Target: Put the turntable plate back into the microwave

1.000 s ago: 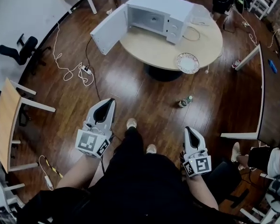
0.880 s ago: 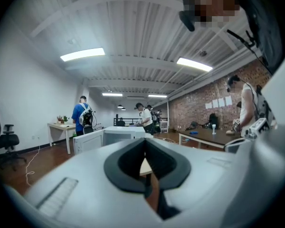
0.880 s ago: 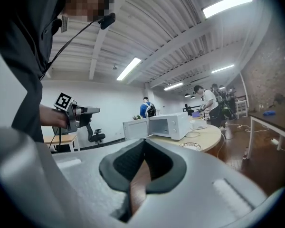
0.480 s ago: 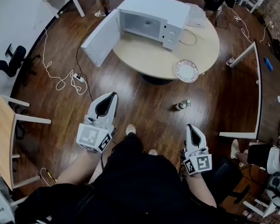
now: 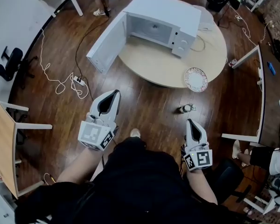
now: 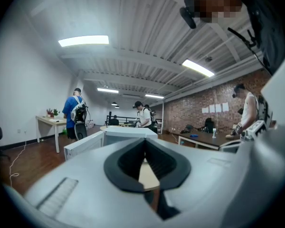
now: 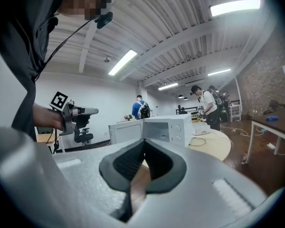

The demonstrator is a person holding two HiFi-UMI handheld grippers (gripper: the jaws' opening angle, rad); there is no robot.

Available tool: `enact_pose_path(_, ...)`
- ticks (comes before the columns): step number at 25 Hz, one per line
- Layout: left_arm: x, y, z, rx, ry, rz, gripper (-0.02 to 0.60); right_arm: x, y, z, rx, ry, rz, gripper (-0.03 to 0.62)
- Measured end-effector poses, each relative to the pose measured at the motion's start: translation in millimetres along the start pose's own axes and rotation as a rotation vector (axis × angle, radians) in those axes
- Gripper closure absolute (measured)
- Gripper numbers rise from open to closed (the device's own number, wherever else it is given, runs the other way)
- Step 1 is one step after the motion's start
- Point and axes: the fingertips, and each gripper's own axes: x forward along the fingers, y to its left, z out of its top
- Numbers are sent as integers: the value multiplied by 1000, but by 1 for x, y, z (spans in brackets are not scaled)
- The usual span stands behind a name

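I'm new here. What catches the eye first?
A white microwave stands door wide open on the round wooden table, top of the head view. A patterned plate lies near that table's right edge. Nearer, the person holds the left gripper and right gripper, jaws shut and empty.

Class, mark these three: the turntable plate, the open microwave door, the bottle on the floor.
turntable plate [image 5: 196, 79], head view, the plate's centre.
microwave door [image 5: 107, 42], head view, middle of the door panel.
bottle [image 5: 185, 108], head view, its body.

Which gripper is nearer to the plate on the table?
Right. The right gripper sits almost straight before the plate, off the table; the left gripper is farther off, to the plate's left.
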Motion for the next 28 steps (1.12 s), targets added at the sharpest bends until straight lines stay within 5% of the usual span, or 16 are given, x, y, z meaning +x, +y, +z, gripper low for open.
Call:
enact_pose_path(11,35,56,11,28,-26,-62,577,58,22,17,59,-16,-27,593)
enact_pose_path(21,67,57,23,40,-34,-93,577,70,-2,22,75,-42,-85,593)
enact_pose_path(28,99,82,29,46,-34,-43,577,119,-17,18,67,-50,-28,593)
